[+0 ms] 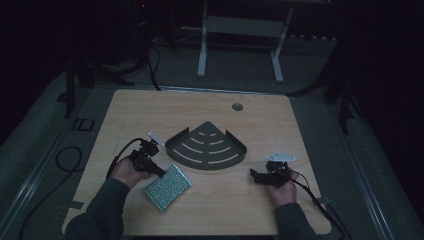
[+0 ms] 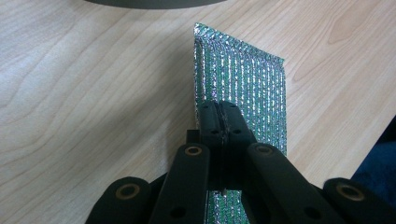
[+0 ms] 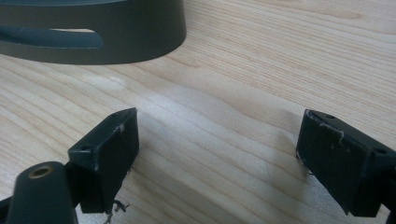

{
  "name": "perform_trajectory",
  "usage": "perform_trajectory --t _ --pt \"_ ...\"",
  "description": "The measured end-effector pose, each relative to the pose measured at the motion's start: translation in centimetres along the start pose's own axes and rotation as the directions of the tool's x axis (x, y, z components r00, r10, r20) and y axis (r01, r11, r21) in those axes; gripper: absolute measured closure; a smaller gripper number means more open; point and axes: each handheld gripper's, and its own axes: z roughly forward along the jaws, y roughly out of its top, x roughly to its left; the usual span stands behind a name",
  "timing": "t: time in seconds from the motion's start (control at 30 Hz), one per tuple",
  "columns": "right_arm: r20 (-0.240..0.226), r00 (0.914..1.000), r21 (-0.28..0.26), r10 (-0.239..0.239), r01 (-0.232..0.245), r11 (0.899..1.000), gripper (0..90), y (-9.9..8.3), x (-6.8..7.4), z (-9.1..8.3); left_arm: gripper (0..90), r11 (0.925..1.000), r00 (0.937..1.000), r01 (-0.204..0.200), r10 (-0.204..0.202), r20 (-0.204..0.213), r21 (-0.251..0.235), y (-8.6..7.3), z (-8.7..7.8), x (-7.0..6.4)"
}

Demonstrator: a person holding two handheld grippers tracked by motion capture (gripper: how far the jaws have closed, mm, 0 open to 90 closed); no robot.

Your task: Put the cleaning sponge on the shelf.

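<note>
Black linkage arms of the left gripper point(image 2: 220, 112) rise from the bottom of the left gripper view, and its jaws are pressed together on the near edge of a shiny green-and-silver foil pouch with a ribbed, glittering surface point(image 2: 243, 88). That pouch runs from the jaws toward 12 o'clock, with its far corner pointing toward 11 o'clock; whether it lies flat on the wood or is lifted a little cannot be told.

Largest in the high view is the pale wooden table with rounded corners point(image 1: 150, 107), with a small round hole at its 12 o'clock edge. Near the middle sits a dark grey, fan-shaped metal tray with curved slots and a low rim point(image 1: 206, 147), its point toward 12 o'clock. The foil pouch point(image 1: 167, 187) lies at about 7 o'clock from the tray, near it but apart, with the left gripper point(image 1: 161, 173) at the pouch's 10 o'clock corner. The right gripper point(image 1: 254, 175) is at about 4 o'clock from the tray, pointing toward 9 o'clock.

From the right gripper view, the right gripper point(image 3: 217, 156) has its jaws spread wide apart just above bare wood, holding nothing, with the tray's rim point(image 3: 140, 32) at 11 o'clock.
</note>
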Motion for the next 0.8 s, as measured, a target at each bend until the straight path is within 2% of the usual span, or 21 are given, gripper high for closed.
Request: perform_trajectory --t 0.4,0.8 --pt "-0.001 1.0 0.0 0.001 -0.001 1.0 12.7 0.0 0.0 0.0 90.0 0.9997 0.9991 -0.022 0.022 -0.037 -0.014 0.6 -1.6 -0.3" --pt "-0.002 1.0 0.0 -0.002 0.002 1.0 12.6 0.0 0.0 0.0 90.0 0.9982 0.9961 -0.049 0.046 -0.075 -0.034 1.9 -3.5 -0.6"
